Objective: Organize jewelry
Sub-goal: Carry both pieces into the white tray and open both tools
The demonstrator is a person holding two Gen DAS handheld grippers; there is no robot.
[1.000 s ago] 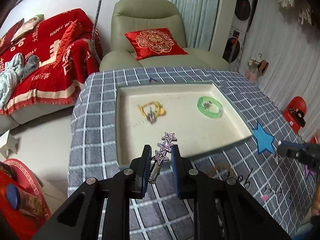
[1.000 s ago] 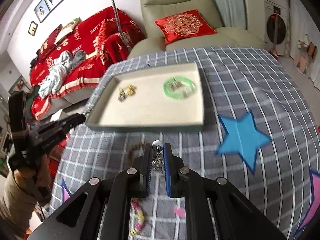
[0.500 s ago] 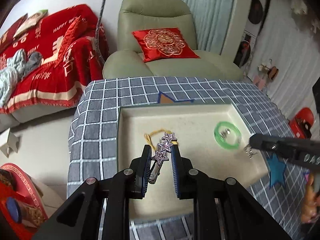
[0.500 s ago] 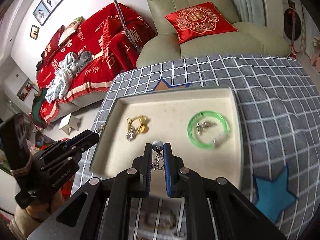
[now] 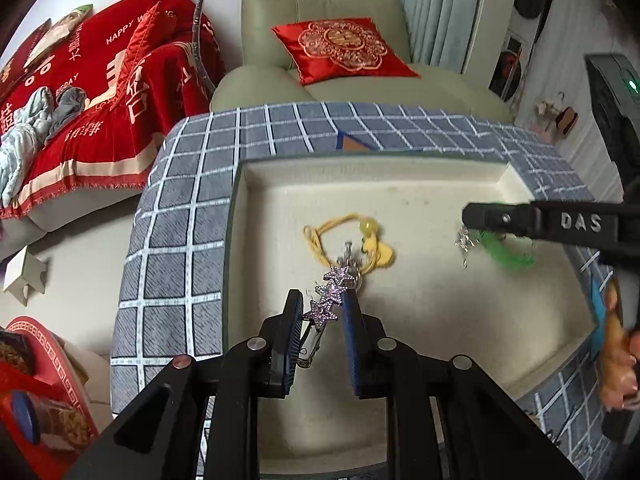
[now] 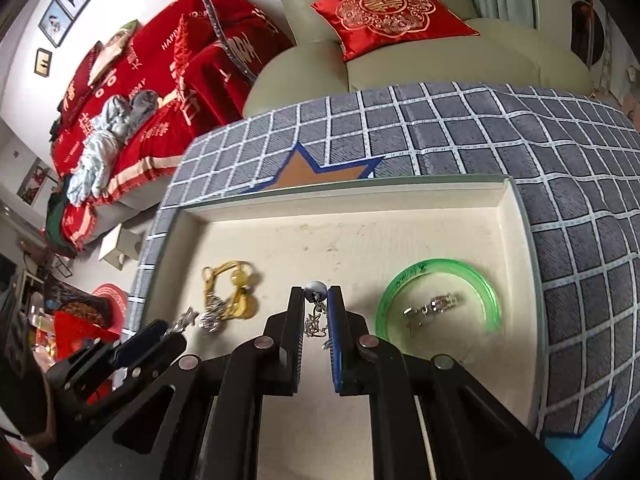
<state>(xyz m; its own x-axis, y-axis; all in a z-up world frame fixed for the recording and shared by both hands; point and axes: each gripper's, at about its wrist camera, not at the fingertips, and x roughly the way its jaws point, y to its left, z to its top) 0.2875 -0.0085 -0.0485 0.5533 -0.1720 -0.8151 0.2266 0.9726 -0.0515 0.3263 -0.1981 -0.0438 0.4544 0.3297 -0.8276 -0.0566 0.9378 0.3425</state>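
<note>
A star hair clip [image 5: 330,300], three pale sparkling stars on a metal clasp, sits clamped between the blue pads of the left gripper [image 5: 322,316], which hovers over the near left part of a cream tray [image 5: 400,184]. Just beyond the clip, on the tray floor, lies a yellow cord charm [image 5: 352,240] with a silver piece tangled in it.

The right gripper [image 6: 317,312] pinches a silver chain with a round bead [image 6: 315,308], the bead at the fingertips and the links dangling between the pads, above the middle of the tray. To its right a green bangle [image 6: 440,276] lies flat on the tray floor, with a small silver chain piece [image 6: 434,306] inside its ring. In the left wrist view the right gripper reaches in from the right, partly covering the bangle.

The tray rests on a grey checked cloth [image 6: 480,132] with star patches. Beyond the table stand a pale green armchair [image 5: 320,8] with a red cushion [image 5: 344,48], and at far left a sofa under a red throw [image 5: 100,92].
</note>
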